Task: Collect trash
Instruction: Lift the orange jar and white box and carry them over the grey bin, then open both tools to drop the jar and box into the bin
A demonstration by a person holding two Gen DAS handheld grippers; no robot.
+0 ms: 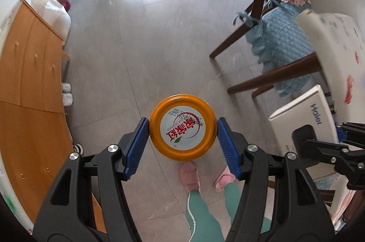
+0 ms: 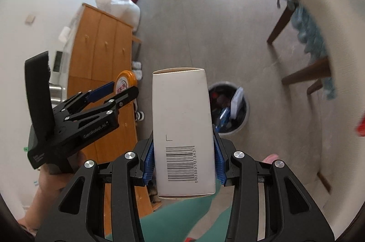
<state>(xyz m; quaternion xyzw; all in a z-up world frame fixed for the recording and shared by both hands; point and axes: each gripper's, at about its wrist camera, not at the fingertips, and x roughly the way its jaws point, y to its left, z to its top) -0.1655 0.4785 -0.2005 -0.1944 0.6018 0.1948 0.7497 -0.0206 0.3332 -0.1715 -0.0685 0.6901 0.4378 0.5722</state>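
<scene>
- The left gripper (image 1: 182, 139) has its jaws clenched on an orange lid (image 1: 182, 127), one blue pad pressing each side of its rim; the printed top faces the camera.
- The lid hangs in the air above the grey floor (image 1: 148, 37), over the person's pink slippers (image 1: 189, 176).
- The right gripper (image 2: 183, 164) grips a white box (image 2: 183, 128) between its jaws, barcode side toward the camera, one open end pointing away.
- Past the box, on the floor, stands a round bin (image 2: 237, 105) with rubbish inside.
- A wooden cabinet (image 1: 29, 93) stands at the left; a chair (image 1: 273, 32) with a blue cushion stands at the right.
</scene>
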